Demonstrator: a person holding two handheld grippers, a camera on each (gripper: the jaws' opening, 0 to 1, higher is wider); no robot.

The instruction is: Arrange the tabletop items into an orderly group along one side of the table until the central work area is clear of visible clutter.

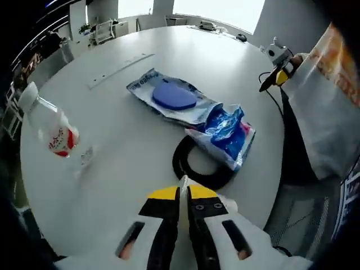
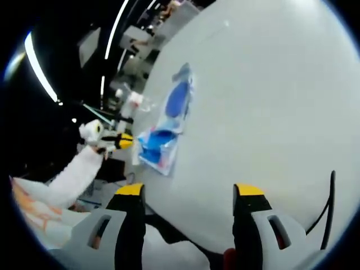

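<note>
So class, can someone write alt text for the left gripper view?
A shut claw points over a round white table toward a black ring under a blue-and-white packet. Beyond lie a clear bag holding a blue disc and, left, a plastic bottle.

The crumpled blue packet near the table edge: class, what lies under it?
A black ring lies partly under the crumpled blue packet; its near arc shows, its far side is covered.

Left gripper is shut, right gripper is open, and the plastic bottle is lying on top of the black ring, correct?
Not quite. The left gripper is shut and the right gripper is open, but the blue package, not the plastic bottle, lies on the black ring. The left gripper view shows the bottle apart from it.
</note>
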